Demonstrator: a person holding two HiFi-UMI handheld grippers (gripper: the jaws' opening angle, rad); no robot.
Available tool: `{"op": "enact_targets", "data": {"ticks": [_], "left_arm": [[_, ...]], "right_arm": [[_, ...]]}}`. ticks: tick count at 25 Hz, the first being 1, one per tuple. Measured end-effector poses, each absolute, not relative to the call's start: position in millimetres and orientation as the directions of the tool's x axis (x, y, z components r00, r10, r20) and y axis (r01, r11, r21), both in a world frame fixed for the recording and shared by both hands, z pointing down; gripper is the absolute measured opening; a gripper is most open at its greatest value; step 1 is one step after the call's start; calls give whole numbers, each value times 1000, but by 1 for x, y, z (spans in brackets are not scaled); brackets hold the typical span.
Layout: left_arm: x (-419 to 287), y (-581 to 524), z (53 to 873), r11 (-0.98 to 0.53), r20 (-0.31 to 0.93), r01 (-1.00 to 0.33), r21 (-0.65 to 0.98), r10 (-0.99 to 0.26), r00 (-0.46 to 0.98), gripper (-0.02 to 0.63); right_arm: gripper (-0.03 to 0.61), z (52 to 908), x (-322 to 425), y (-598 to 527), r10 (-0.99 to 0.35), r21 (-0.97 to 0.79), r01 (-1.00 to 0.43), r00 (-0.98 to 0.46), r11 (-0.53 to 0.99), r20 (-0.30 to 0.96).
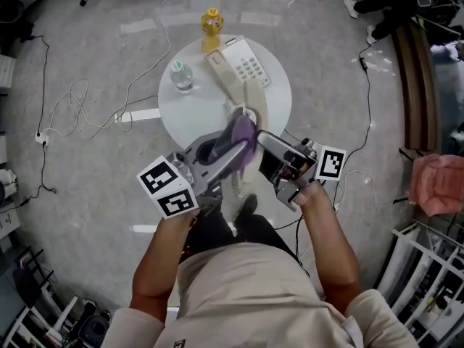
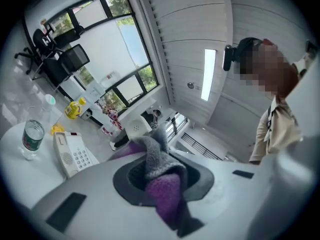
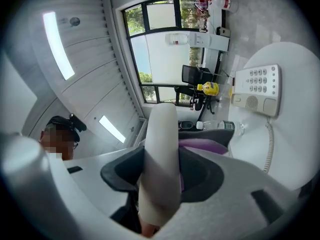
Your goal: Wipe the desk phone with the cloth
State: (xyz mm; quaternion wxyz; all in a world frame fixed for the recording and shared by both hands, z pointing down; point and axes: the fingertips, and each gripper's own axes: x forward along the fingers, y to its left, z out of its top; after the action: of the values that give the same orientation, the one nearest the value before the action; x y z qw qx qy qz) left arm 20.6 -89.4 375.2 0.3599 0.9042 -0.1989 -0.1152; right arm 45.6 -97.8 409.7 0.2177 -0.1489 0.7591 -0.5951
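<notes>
Your left gripper (image 1: pixel 233 145), at the centre of the head view, has its jaws clenched on the purple and grey cloth (image 1: pixel 243 130), which hangs right beside the handset (image 1: pixel 254 101). Your right gripper (image 1: pixel 267 149) is grasping that handset by its near end, off the phone base (image 1: pixel 246 60). The base sits near the top of the round white bench (image 1: pixel 279 96), with a water bottle (image 1: pixel 181 75) to its left.
</notes>
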Motion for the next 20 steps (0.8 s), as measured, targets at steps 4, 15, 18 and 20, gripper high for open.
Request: {"op": "enact_targets", "data": {"ticks": [4,15,18,20], "left_arm": [[20,-84,370,-676,-85,-247,694,-418,904,61],[-10,-104,357,-652,-109,-307,694,-516,850,61],[-16,-103,342,-692,-65,-362,624,-508,859,61],[-11,-100,329,-723,-64,-348,597,-475,878,61]], "right_arm": [[206,402,46,-109,-471,-961,16,-869,278,-151],[206,421,25,-72,-378,-921,-186,-924,342,46],[206,438,35,-68,-390,-808,-404,-890,430,237],[206,451,41,-64,-391,-666,-537,-841,517,375]]}}
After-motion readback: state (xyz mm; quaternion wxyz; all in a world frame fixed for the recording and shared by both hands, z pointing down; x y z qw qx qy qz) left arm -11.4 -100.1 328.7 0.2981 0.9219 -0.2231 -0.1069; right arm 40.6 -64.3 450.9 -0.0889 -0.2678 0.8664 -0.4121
